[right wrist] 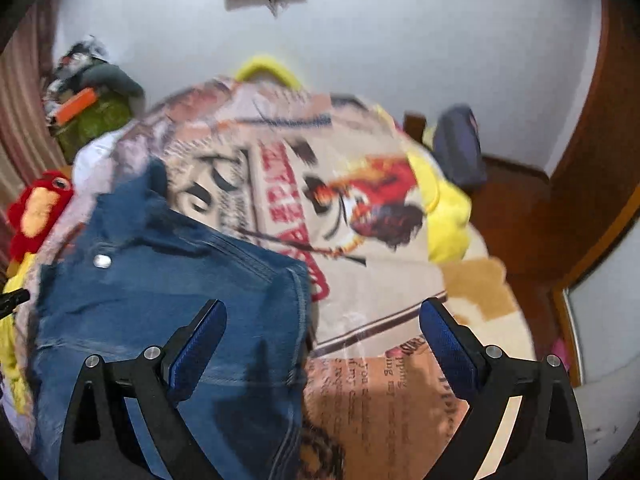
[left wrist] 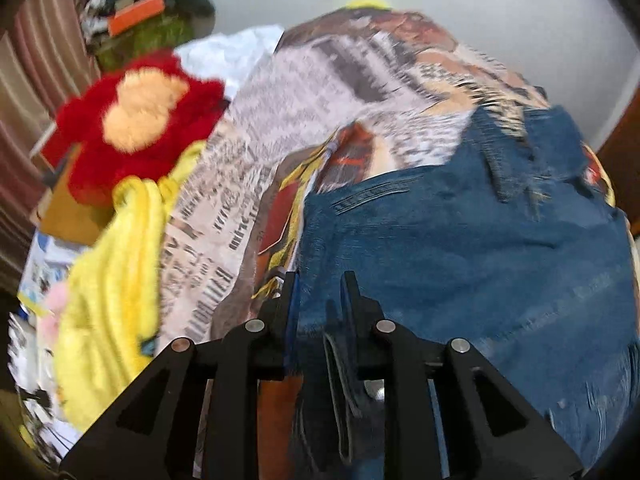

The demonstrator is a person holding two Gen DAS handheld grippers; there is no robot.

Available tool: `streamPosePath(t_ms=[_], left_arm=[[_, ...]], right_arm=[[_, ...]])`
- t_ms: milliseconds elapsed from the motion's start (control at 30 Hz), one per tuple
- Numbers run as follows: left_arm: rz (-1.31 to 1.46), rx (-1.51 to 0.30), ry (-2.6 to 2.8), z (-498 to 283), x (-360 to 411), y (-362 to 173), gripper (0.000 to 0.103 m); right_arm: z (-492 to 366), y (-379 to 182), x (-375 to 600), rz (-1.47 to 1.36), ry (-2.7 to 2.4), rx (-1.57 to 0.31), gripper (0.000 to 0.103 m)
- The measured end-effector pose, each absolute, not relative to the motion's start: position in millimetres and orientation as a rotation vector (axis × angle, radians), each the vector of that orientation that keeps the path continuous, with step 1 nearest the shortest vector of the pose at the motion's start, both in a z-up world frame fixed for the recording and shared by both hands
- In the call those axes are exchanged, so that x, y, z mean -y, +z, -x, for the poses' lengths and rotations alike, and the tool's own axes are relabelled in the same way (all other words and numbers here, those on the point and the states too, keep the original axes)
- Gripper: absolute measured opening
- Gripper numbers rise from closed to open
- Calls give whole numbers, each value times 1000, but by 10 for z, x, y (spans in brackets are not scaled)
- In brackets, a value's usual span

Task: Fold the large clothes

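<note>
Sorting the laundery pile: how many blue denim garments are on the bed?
1: the blue denim jeans lie on the printed newspaper-pattern blanket, on its left side in the right wrist view. More could be hidden among the blurred clutter at the left edge.

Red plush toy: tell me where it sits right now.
The red plush toy lies at the left edge of the printed blanket in both views, above the yellow cloth, left of the jeans.

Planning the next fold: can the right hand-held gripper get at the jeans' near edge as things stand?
Probably yes. The right hand-held gripper is open and empty, the jeans lie right below its left finger, nothing on top.
</note>
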State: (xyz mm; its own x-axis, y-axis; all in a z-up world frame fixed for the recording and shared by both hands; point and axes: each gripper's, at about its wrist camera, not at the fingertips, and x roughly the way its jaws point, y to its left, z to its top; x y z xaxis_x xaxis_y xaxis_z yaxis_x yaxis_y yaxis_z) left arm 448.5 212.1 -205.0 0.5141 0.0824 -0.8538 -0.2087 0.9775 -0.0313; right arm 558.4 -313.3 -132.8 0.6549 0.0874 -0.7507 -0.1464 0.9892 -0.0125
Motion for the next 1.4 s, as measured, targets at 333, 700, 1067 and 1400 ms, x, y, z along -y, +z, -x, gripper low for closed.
streamPosePath(t_ms=[333, 700, 1067, 1400], left_arm=[[112, -870, 58, -3729, -1777, -1199, 32], [99, -843, -49, -2772, -1440, -1091, 79], [317, -1094, 48, -2207, -1625, -2095, 80], [569, -1205, 57, -1884, -1678, -2733, 80]], right_arm=[[-4613, -426, 3032, 37, 254, -714, 97], [-3624, -628, 3093, 100, 295, -784, 97], [-2996, -1668, 3358, 49, 245, -1032, 97], [-2808, -2011, 3560, -144, 244, -1104, 95]])
